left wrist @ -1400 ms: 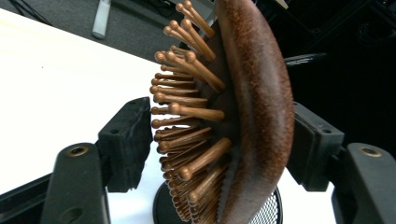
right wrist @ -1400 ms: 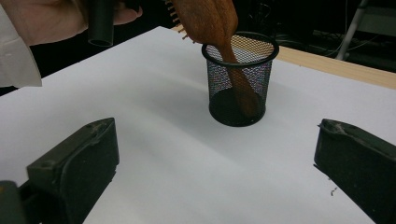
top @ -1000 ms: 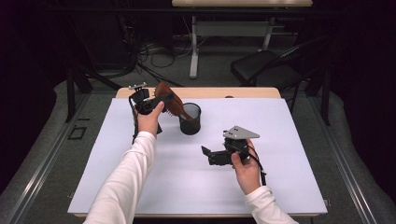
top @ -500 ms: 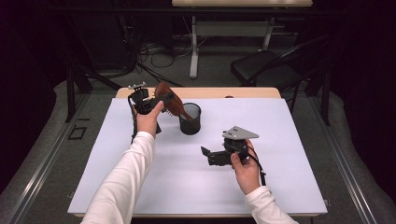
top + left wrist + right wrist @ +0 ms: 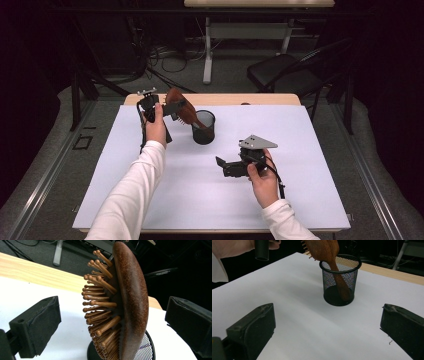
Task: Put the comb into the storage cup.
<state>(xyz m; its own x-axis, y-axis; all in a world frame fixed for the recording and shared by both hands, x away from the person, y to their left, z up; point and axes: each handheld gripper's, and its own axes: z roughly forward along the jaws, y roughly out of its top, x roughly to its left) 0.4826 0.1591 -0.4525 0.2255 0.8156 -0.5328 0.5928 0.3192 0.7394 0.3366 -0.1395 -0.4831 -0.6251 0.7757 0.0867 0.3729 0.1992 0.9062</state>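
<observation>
Hairbrush (image 5: 130, 305) handle-down in mesh cup (image 5: 340, 280), both hand-held grippers open, L (image 5: 172, 107) & R (image 5: 222, 167).

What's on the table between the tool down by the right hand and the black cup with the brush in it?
Nothing: from the right tool to the mesh cup there is just bare white table, as the right gripper view shows.

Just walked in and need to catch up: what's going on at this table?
A person is putting a wooden hairbrush into a black mesh cup, handle down. The left gripper has just been opening; its jaws now stand apart on either side of the brush head without pressing it, so the brush leans on the cup's rim. The right gripper waits open over the white table.
</observation>
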